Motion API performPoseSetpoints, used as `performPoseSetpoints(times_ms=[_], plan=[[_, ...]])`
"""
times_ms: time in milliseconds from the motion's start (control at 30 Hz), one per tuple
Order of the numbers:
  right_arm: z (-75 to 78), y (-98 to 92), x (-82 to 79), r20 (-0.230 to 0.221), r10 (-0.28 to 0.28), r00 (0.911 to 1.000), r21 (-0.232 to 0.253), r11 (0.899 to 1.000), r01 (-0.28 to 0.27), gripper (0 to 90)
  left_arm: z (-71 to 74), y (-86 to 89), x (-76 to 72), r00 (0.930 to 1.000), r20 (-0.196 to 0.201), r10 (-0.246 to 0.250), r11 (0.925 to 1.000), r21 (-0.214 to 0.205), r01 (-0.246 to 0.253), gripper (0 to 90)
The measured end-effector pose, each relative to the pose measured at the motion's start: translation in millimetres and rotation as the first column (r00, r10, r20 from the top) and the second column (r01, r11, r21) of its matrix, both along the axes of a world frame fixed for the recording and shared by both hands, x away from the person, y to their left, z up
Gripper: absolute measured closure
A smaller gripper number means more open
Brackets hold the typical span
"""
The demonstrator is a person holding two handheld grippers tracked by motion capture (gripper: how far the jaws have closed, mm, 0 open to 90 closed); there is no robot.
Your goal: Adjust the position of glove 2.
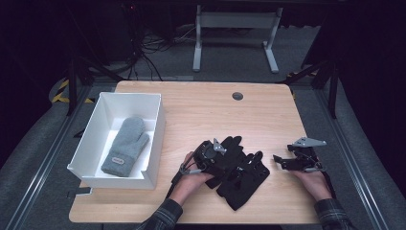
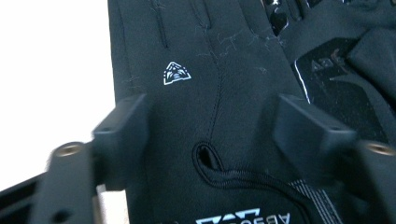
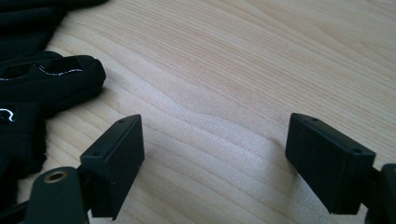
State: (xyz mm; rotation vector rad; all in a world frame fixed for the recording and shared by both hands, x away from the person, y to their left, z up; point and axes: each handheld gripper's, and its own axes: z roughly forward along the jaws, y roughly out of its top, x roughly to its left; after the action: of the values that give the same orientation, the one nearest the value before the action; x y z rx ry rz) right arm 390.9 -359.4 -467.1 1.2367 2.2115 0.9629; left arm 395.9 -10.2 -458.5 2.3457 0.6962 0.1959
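Two black gloves (image 1: 242,177) lie overlapping at the front middle of the wooden table (image 1: 206,110). My left gripper (image 1: 229,159) is down on the nearer one. In the left gripper view the gripper (image 2: 215,135) has its jaws standing apart on either side of the glove's back (image 2: 196,98), near a small white logo, with the fabric flat between them. The second glove (image 2: 336,60) lies just past it. My right gripper (image 1: 280,162) rests to the right of the gloves. Its jaws are open (image 3: 215,154) over bare wood, with the glove fingers (image 3: 51,74) off to their left.
A white open box (image 1: 91,139) stands at the table's left with a grey mitten (image 1: 125,146) inside. A round cable hole (image 1: 237,96) is near the far edge. Bare wood stretches behind the gloves and on the right side.
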Motion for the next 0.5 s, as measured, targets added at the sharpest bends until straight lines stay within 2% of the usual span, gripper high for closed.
performPoseSetpoints(times_ms=[67,100,233,267,333,400,500], plan=[[0.0,0.0,0.0,-0.001,0.001,1.0,0.0,1.0,-0.001,19.9,0.6,0.9,-1.2,0.9999,0.006,-0.01,0.9999,-0.005,0.01,40.4],[0.0,0.0,0.0,-0.001,0.001,1.0,0.0,1.0,-0.001,20.0,0.8,1.1,-1.3,0.9999,-0.003,-0.014,0.9998,-0.013,0.014,49.9],[0.0,-0.1,0.0,-0.001,0.001,1.0,0.0,1.0,-0.001,20.0,2.3,0.6,-2.6,1.0,0.0,-0.007,1.0,-0.001,0.007,67.2],[0.0,-0.1,0.0,-0.001,0.001,1.0,0.0,1.0,-0.001,20.0,2.8,0.8,-2.7,1.0,-0.002,-0.003,1.0,0.0,0.003,67.2],[0.0,-0.1,0.0,-0.001,0.001,1.0,0.0,1.0,-0.001,20.0,3.3,1.6,-1.8,0.9999,-0.007,0.008,0.9999,-0.006,-0.008,74.9],[0.0,-0.1,0.0,-0.001,0.001,1.0,0.0,1.0,-0.001,20.0,4.1,2.8,-0.9,0.9997,-0.021,0.013,0.9998,-0.012,-0.014,78.8],[0.0,-0.1,0.0,-0.001,0.001,1.0,0.0,1.0,-0.001,20.0,7.4,4.4,0.0,0.9991,-0.036,0.02,0.9995,-0.023,-0.021,80.1]])
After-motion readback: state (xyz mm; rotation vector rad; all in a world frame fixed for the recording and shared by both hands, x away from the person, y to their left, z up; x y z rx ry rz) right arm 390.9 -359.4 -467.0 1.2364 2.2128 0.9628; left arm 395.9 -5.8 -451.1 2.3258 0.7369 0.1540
